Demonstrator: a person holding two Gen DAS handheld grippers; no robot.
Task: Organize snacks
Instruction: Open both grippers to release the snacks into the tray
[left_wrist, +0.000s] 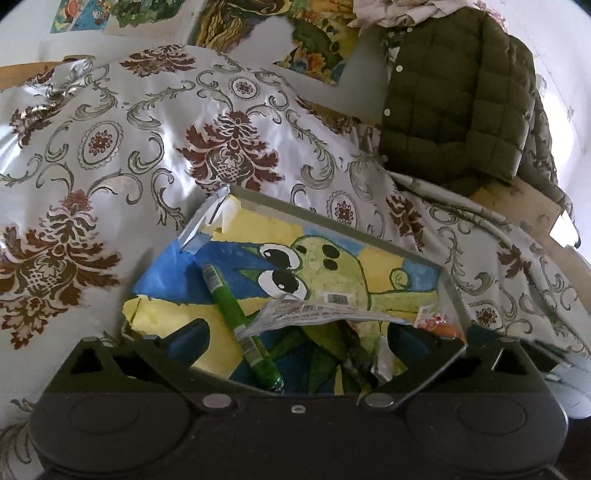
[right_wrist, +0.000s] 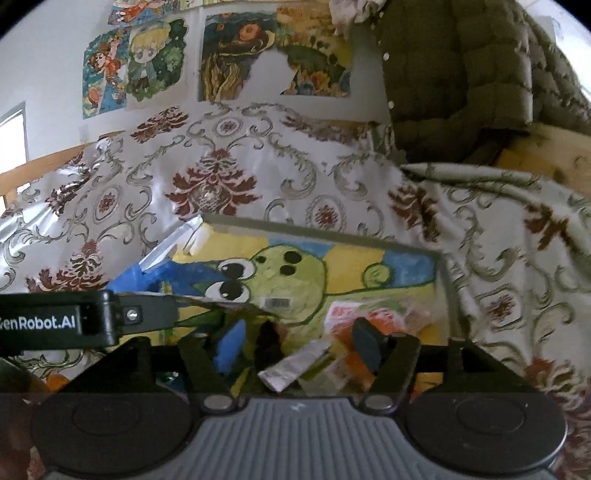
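A box sits on the cloth. In it a tube lies left, wrappers right. A jacket hangs behind, right.

You've got a shallow clear-walled box lined with a frog drawing, sitting tilted on the patterned cloth. Inside it, a green stick snack lies diagonally, barcode end pointing to the far side. Just beside it lies a crinkled clear packet with print. An orange-red packet sits at the box's right side, and a silver foil wrapper lies near the front.
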